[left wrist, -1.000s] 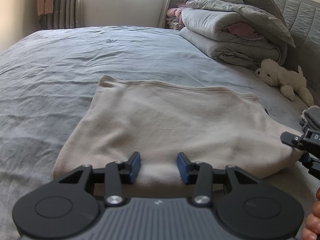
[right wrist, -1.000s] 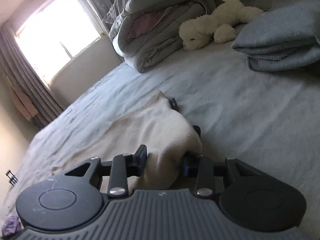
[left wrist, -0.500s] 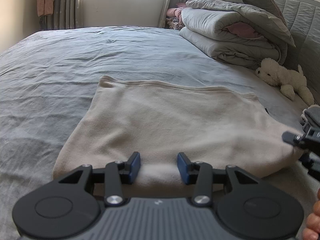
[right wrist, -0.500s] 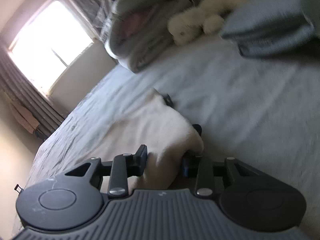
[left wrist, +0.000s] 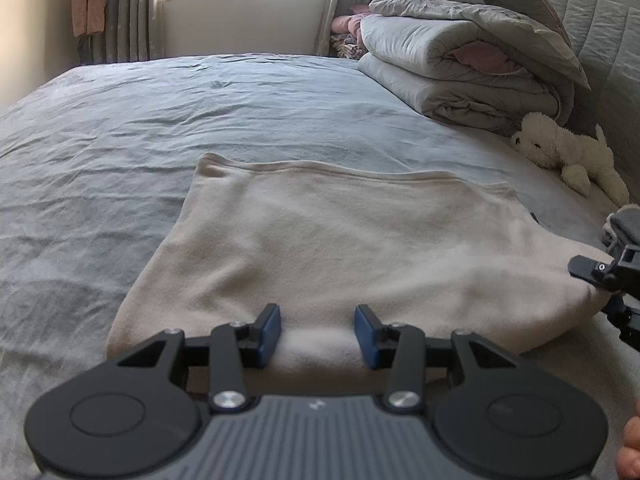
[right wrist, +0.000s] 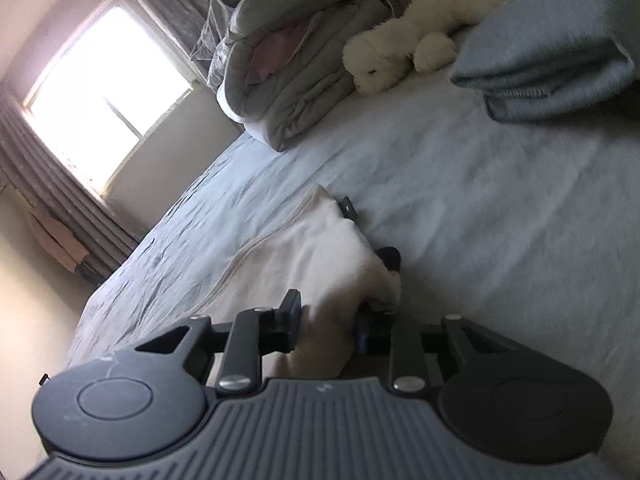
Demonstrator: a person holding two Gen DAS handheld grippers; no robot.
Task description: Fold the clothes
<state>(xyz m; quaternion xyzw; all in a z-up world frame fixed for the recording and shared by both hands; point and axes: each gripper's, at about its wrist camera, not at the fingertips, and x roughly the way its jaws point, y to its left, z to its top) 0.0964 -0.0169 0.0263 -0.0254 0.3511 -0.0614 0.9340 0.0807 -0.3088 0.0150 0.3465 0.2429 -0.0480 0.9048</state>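
Note:
A cream garment (left wrist: 340, 240) lies flat on the grey-blue bed sheet (left wrist: 200, 100). My left gripper (left wrist: 318, 330) sits at its near edge, and a raised fold of the cloth fills the gap between the blue pads (left wrist: 272, 330). At the garment's right corner my right gripper (left wrist: 596, 292) is closing. In the right wrist view the bunched cream garment (right wrist: 320, 240) is squeezed between the fingers of my right gripper (right wrist: 328, 320). A small black tag (right wrist: 348, 208) pokes out at the garment's far corner.
A folded grey duvet pile (left wrist: 460, 60) and a white plush dog (left wrist: 568, 152) lie at the head of the bed. A folded grey-blue garment (right wrist: 560, 52) rests to the right, near the plush. A window and curtains stand beyond the bed.
The right gripper's fingers have drawn closer together on the bunched corner, and its view has rolled slightly. The left gripper and the garment's body have not moved.

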